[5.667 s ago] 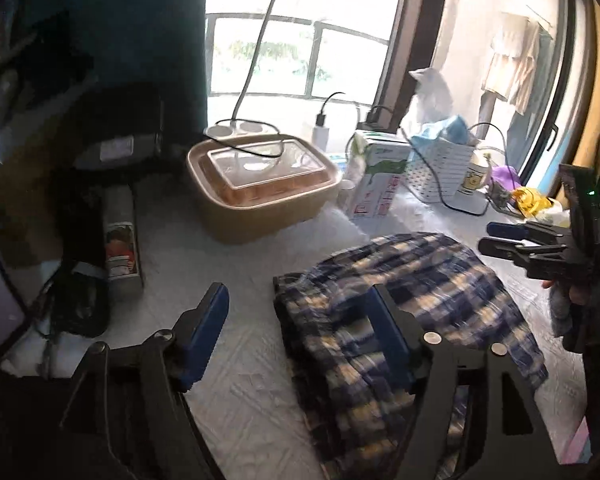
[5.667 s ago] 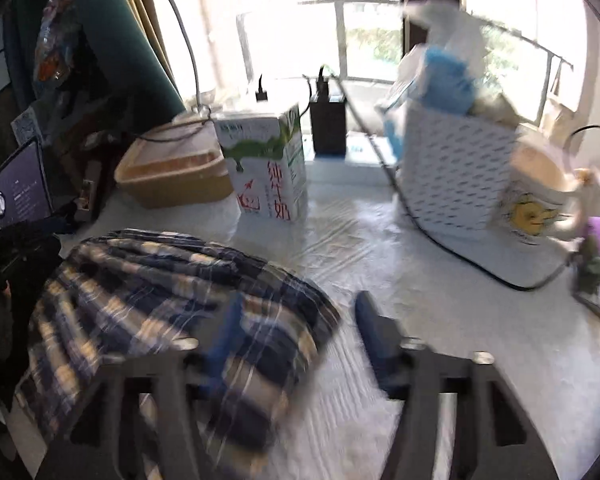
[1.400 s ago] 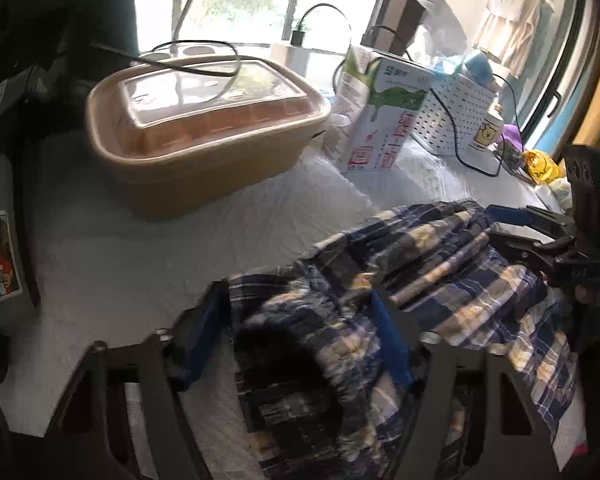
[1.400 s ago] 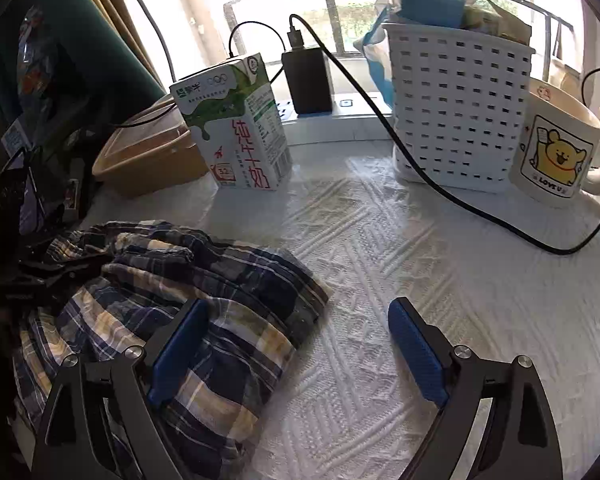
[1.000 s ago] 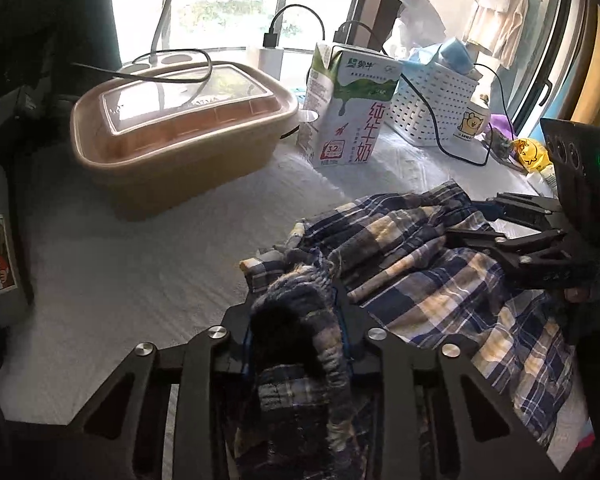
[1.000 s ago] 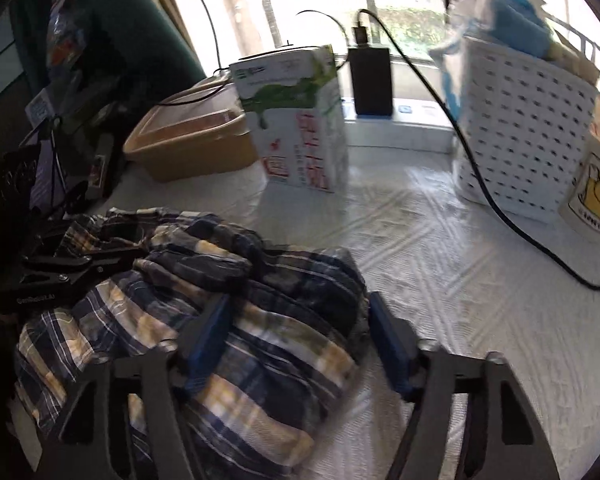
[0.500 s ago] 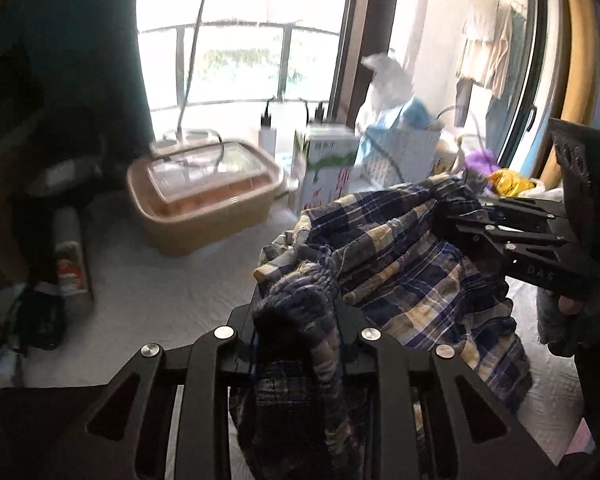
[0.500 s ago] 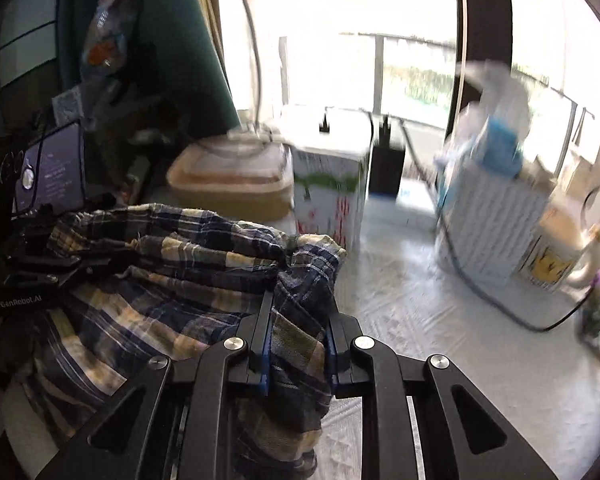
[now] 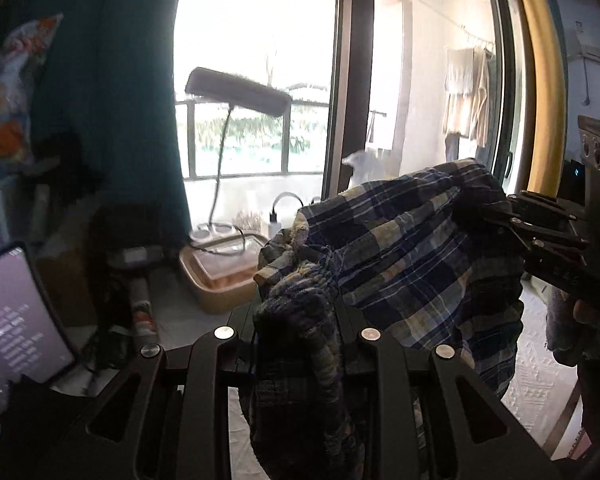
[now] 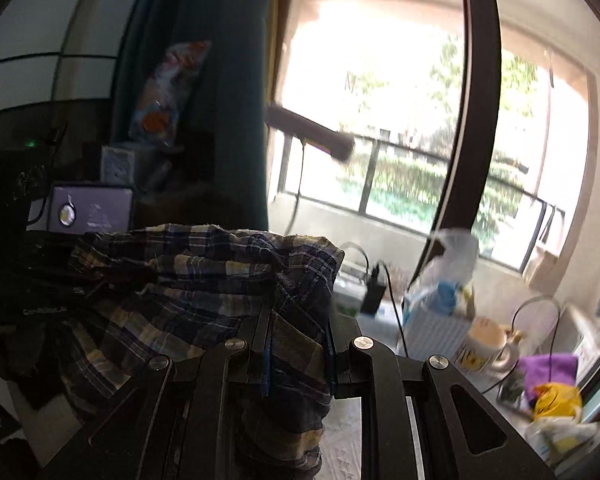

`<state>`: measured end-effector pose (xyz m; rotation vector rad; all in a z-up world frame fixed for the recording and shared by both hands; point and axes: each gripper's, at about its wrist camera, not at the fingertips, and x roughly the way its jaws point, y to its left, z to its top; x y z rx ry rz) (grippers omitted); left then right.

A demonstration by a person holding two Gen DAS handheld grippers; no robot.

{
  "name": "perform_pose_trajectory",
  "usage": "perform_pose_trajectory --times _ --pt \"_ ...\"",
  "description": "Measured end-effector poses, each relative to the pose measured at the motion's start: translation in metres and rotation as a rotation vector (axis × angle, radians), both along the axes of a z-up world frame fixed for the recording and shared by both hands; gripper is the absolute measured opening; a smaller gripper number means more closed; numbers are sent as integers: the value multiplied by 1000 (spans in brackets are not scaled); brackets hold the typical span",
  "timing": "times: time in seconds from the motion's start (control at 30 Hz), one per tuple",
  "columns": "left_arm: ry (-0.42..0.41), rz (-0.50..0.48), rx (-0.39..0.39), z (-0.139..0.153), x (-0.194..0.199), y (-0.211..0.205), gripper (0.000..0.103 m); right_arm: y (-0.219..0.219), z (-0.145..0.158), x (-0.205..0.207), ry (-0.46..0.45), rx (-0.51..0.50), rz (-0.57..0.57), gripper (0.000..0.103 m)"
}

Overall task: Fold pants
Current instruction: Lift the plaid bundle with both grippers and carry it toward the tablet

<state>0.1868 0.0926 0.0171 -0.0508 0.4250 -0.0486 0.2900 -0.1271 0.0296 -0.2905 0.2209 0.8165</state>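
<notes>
The plaid pants [image 9: 404, 256] hang in the air above the surface [image 9: 536, 376], stretched between the two grippers with the cloth sagging below them. The left gripper [image 9: 296, 320] has its fingers narrow and clamped on a bunched end of the fabric, which spills down between the black finger arms. The right gripper [image 10: 296, 344] has just closed its fingers and pinches another bunch of the same cloth, a fold draping over its front edge. In the left view the right gripper [image 9: 500, 216] shows at the far side, biting the upper corner of the pants, with a gloved hand [image 9: 568, 332] behind it.

Below the lifted cloth the white textured surface lies bare at the right. Toward the window, a tan lidded box [image 9: 220, 268] sits near the back edge of the surface, its clear lid shut with a cable lying across it; what is in it cannot be told. A desk lamp [image 9: 238, 92] arches over it. To the right, a white perforated basket [image 10: 432, 324] holds blue and white packets and a plastic bag, and a mug [image 10: 484, 344] with a yellow picture stands just beside it. A lit phone screen [image 9: 16, 316] leans at the left edge.
</notes>
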Motion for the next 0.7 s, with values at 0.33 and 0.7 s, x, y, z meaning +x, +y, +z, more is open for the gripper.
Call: perform_pose_trajectory --times 0.33,0.7 --pt "-169 65 7 47 -68 30 25 15 49 -68 -142 46 60 20" --pt "-270 154 66 91 -138 71 25 45 83 -125 -214 108 163 20"
